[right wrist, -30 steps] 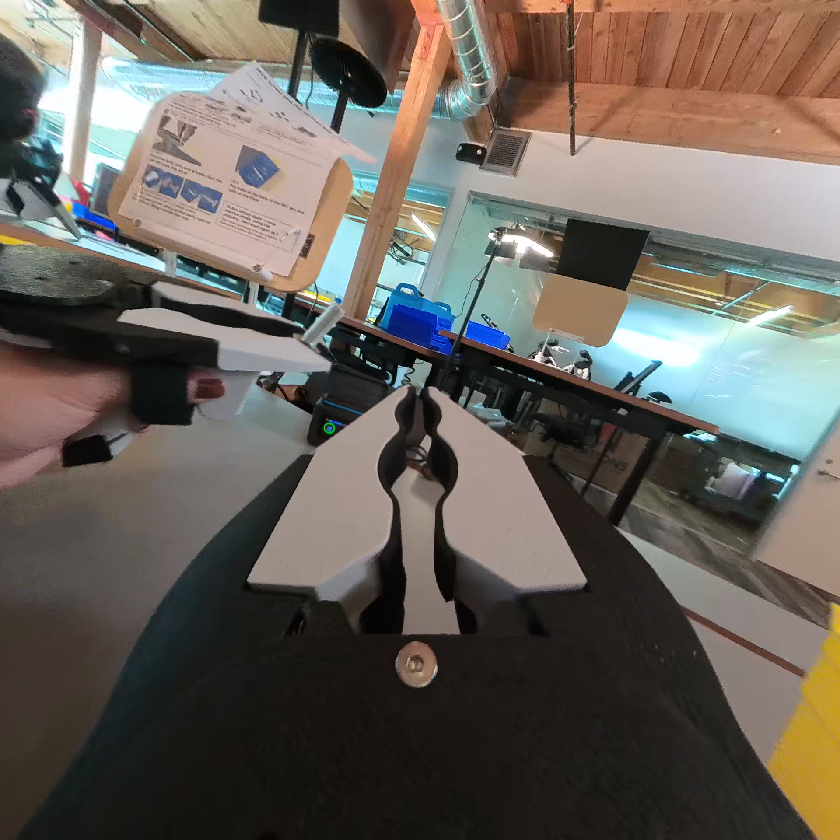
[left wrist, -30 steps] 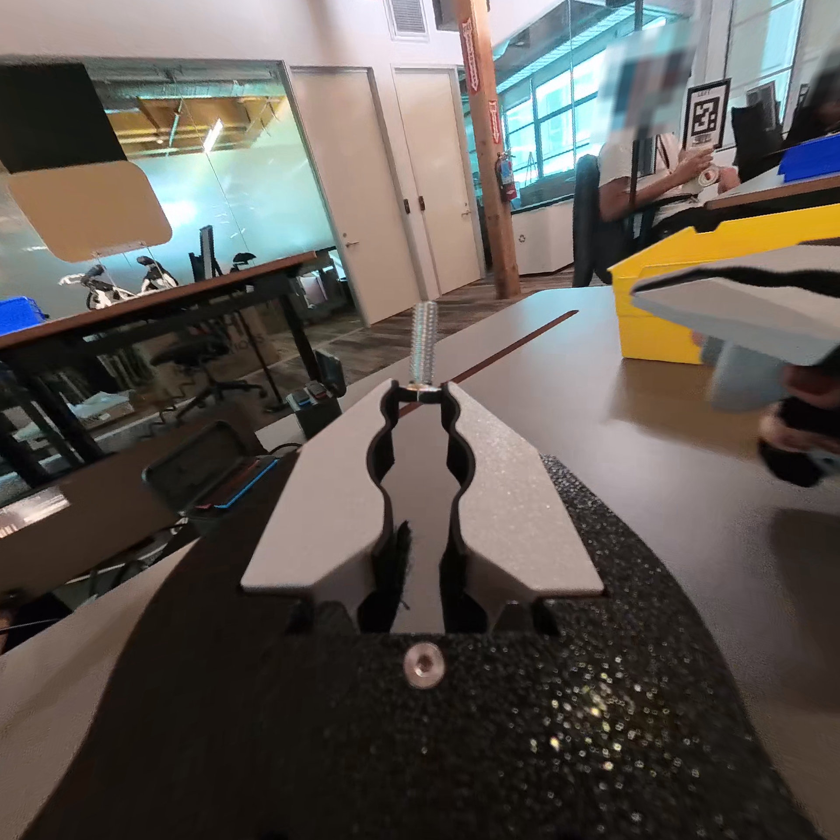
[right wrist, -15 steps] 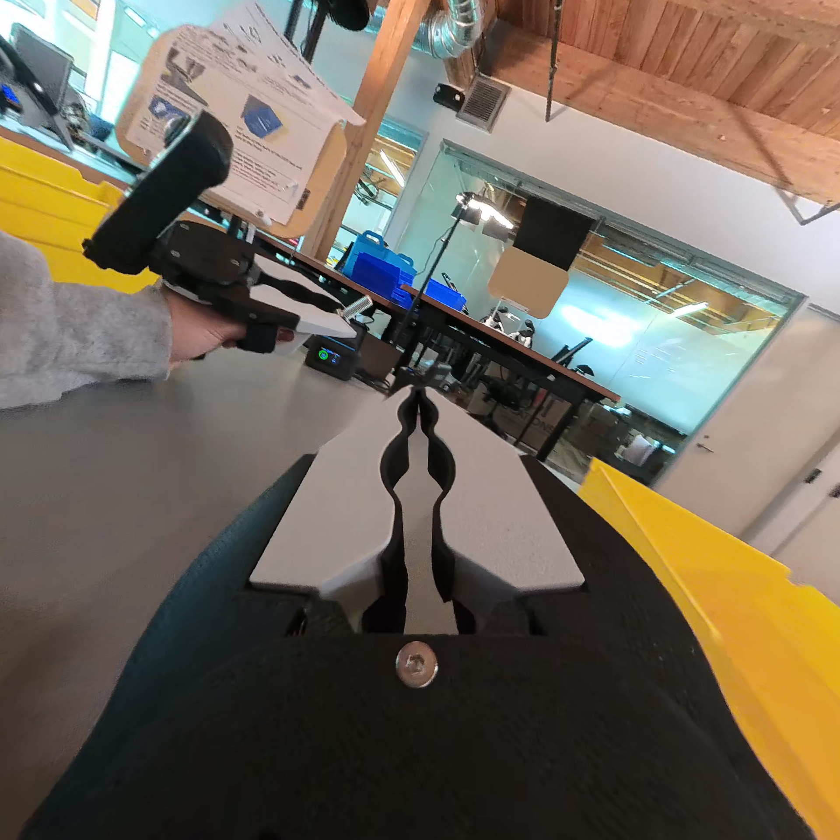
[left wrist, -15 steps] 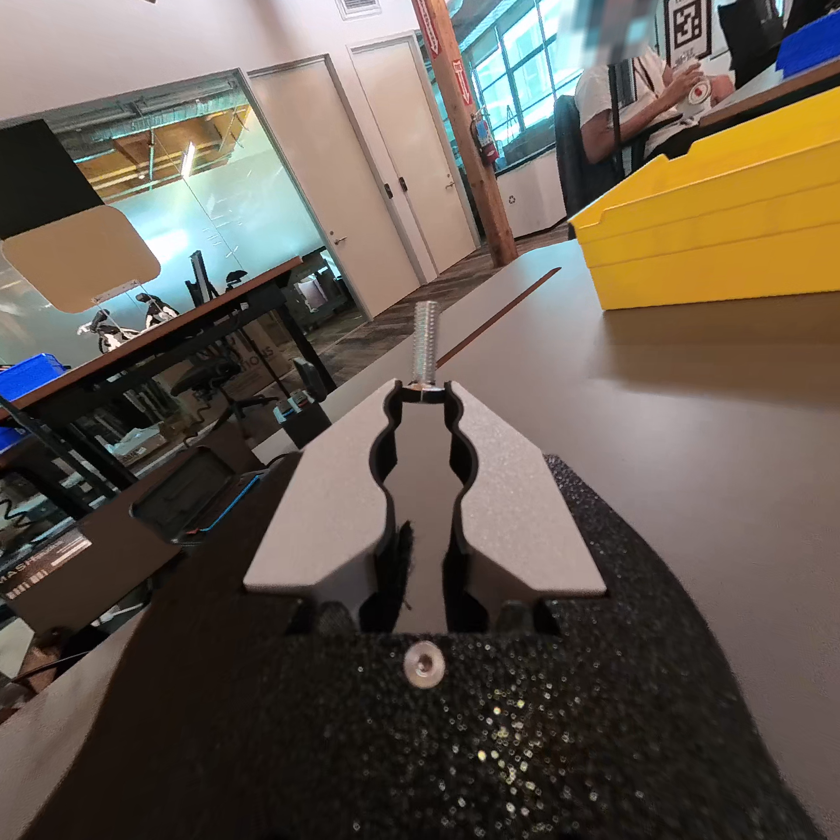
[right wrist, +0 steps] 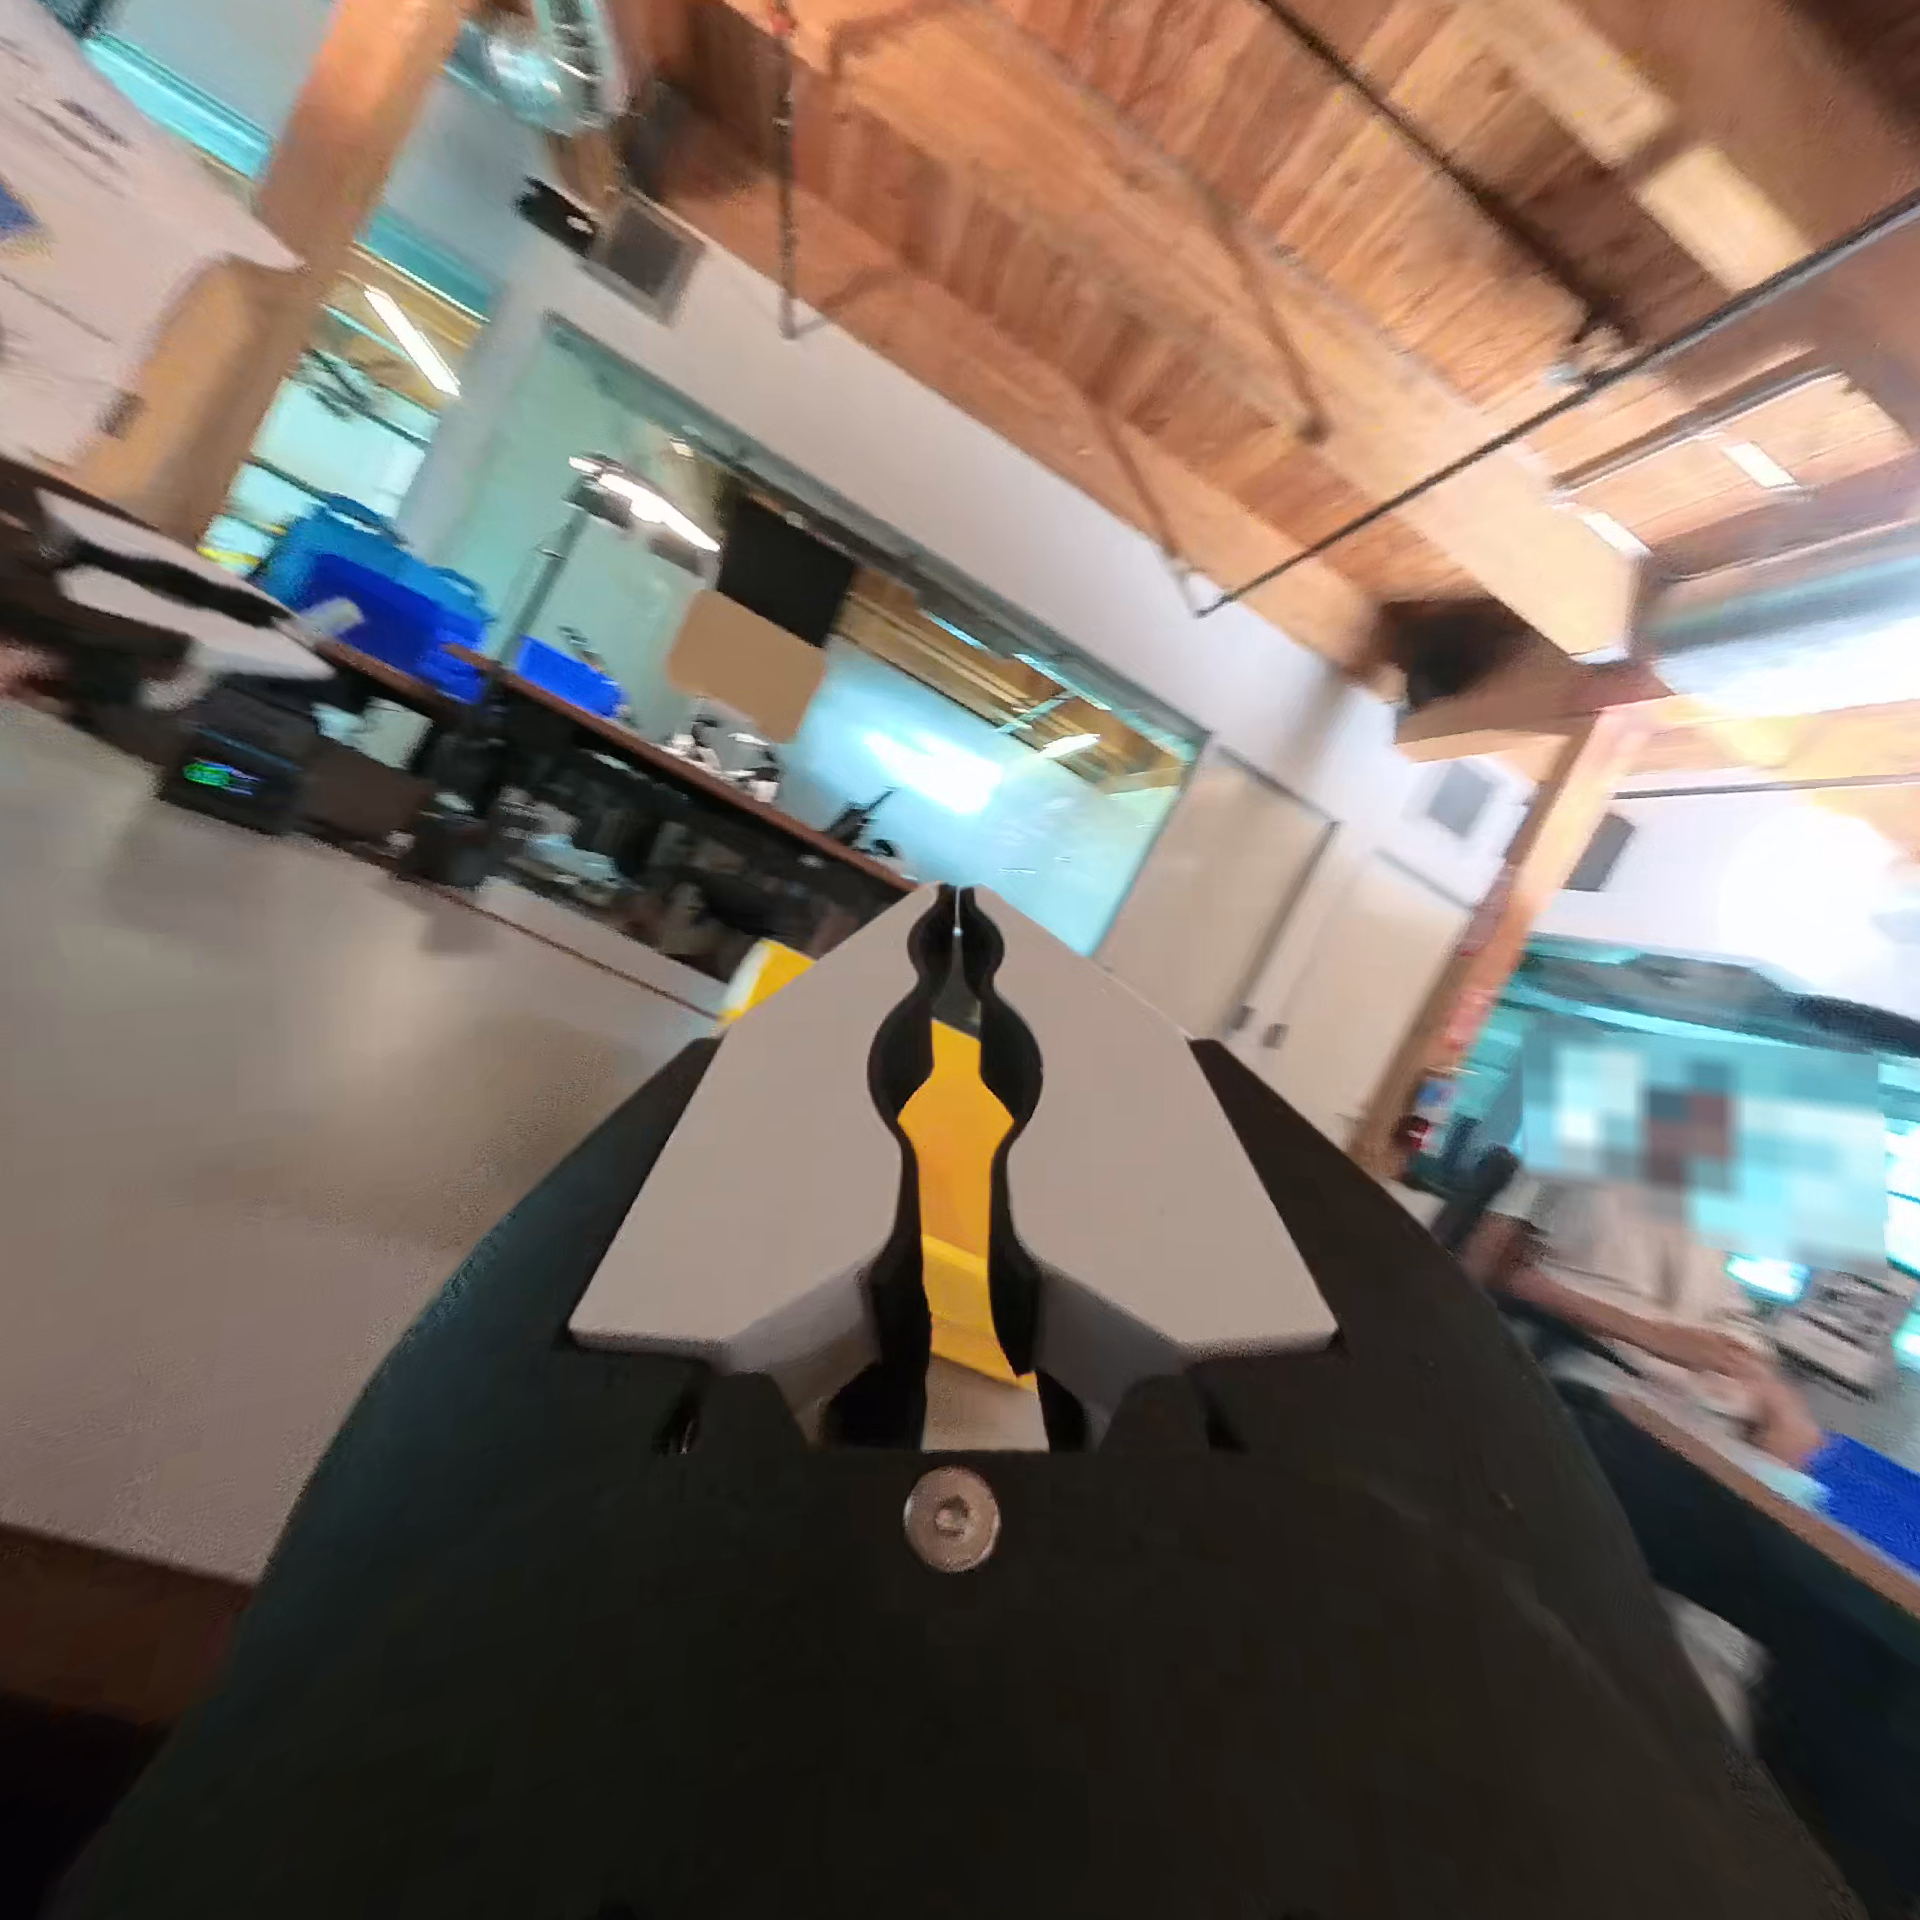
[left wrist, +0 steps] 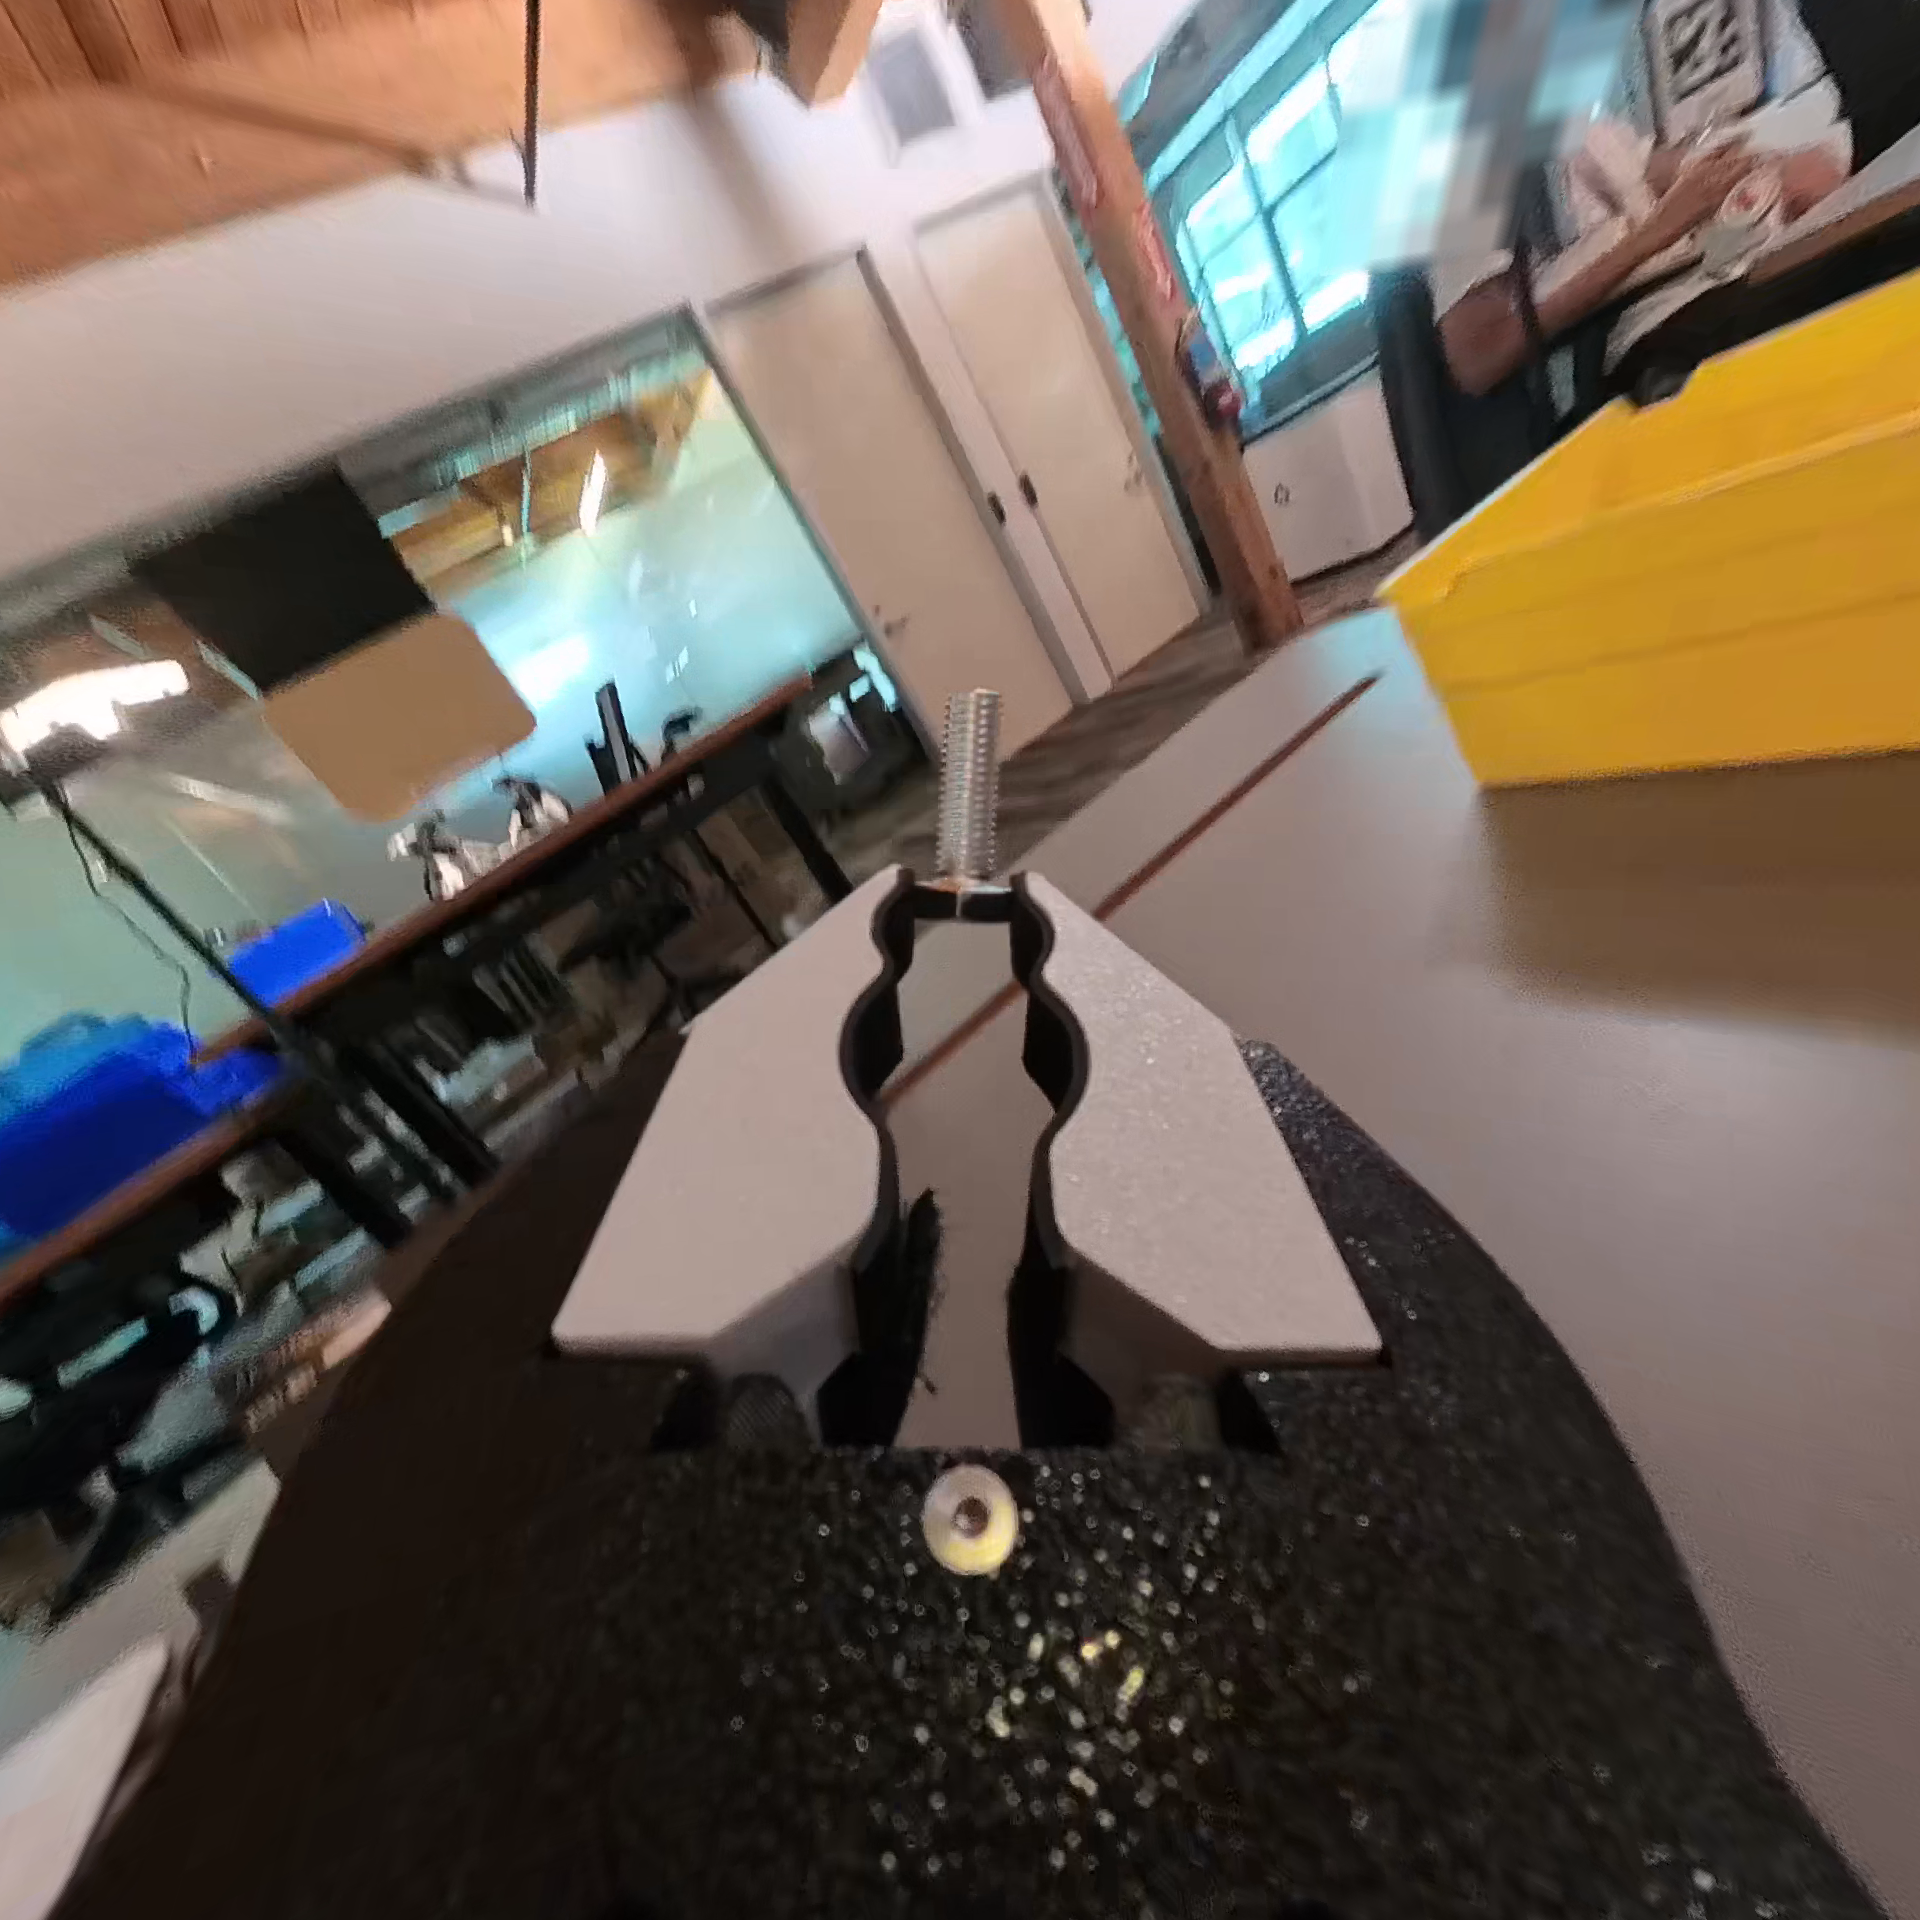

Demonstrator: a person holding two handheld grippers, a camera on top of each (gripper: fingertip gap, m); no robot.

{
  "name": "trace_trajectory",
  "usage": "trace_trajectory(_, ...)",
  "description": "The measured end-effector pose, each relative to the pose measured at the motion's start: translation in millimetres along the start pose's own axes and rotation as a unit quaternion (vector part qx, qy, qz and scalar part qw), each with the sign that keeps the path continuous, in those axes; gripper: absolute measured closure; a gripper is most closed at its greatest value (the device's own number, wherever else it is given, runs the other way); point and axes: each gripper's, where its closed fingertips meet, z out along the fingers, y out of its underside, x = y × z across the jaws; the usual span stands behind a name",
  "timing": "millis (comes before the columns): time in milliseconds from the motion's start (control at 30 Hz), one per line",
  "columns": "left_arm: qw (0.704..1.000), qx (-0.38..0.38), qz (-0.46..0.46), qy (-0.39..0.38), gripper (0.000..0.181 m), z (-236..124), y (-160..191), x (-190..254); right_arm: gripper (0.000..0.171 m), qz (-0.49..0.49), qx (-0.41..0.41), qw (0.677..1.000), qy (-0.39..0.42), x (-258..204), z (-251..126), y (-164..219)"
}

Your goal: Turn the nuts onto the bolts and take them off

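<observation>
Step looks like fetching a nut: left gripper [left wrist: 961, 902] is clamped on the bolt [left wrist: 968, 792] at its head, shank upright just past the fingertips, no nut on it. Right gripper [right wrist: 954, 906] is pinched closed, apparently empty, above the yellow bin [right wrist: 961, 1195]. Next: open over the bin and pick a nut.

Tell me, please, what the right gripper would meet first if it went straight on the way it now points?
Probably the yellow bin: the right gripper, tips nearly shut with nothing visibly held, points low over the table, and the bin shows just beside and beneath its tips. The picture is blurred, so depth is uncertain.
</observation>
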Motion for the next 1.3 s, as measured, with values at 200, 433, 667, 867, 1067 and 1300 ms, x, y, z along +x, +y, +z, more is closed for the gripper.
trace_trajectory(200, 0.982, 0.181, -0.025, 0.049, 0.165, 1.1, -149.9, 61.3, 0.171, -0.034, -0.02, 0.987, 0.157, 105.2, -93.1, -12.2)
trace_trajectory(433, 0.937, 0.307, -0.111, 0.125, 0.166, 1.0, -263.3, 124.7, 0.171, -0.065, -0.001, 0.948, 0.311, 188.6, -182.5, -36.5)
trace_trajectory(667, 0.928, 0.297, -0.152, 0.163, 0.166, 1.5, -277.5, 144.8, 0.171, -0.037, 0.028, 0.919, 0.391, 263.2, -192.2, -1.3)
trace_trajectory(867, 0.957, 0.24, -0.101, 0.13, 0.166, 28.6, -287.4, 151.7, 0.143, 0.033, 0.028, 0.913, 0.406, 341.6, -140.0, 79.1)
trace_trajectory(1067, 0.978, 0.197, -0.064, 0.028, 0.165, 53.4, -337.9, 129.2, 0.111, 0.124, -0.071, 0.915, 0.377, 415.8, -90.0, 208.2)
trace_trajectory(1300, 0.978, 0.189, -0.055, -0.066, 0.165, 110.9, -425.6, 97.5, 0.085, 0.177, -0.253, 0.854, 0.418, 467.9, -148.8, 329.1)
